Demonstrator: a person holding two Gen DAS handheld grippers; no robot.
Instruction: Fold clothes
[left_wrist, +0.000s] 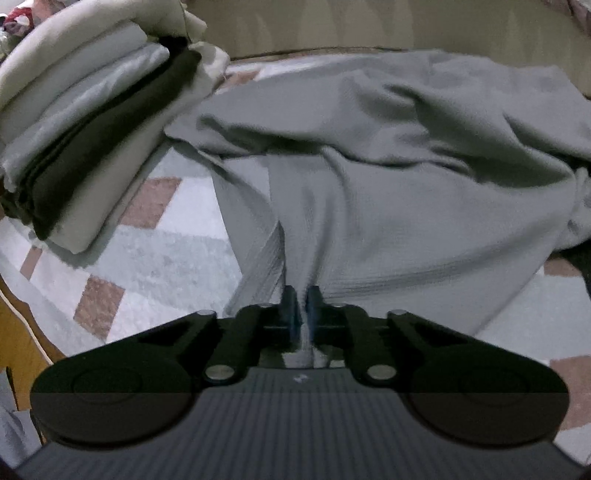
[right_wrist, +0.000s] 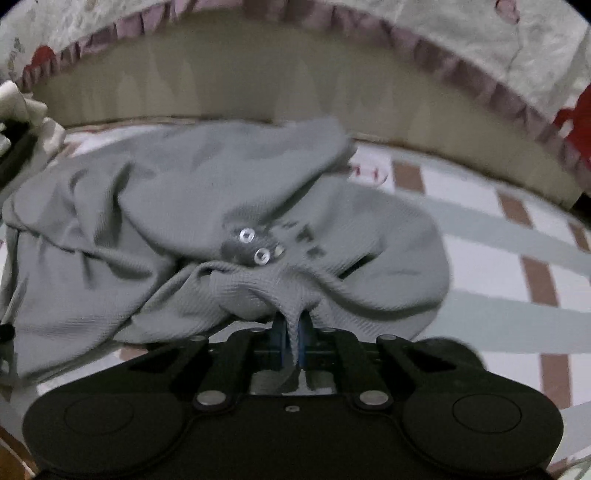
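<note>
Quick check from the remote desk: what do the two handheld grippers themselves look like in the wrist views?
Both match: the left gripper and right gripper have matte black bodies with angled linkage bars, silver round pivot pins, two large round discs at the sides and narrow blue finger pads. No cables, sleeves or hands are visible.

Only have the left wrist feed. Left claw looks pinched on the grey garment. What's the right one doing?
Observer: The right claw is shut on a fold of the same grey garment, cloth bunched up between its fingers.
Operator: Any hardware on the fabric I should avoid?
Observer: Yes, two metal eyelets sit just beyond that pinch, with dark lettering beside them.
Operator: What's on that side of the bedspread?
Observer: Bare checked bedspread to the right of the garment, and a frilled pale cover along the far edge. Your folded stack barely shows here.
</note>
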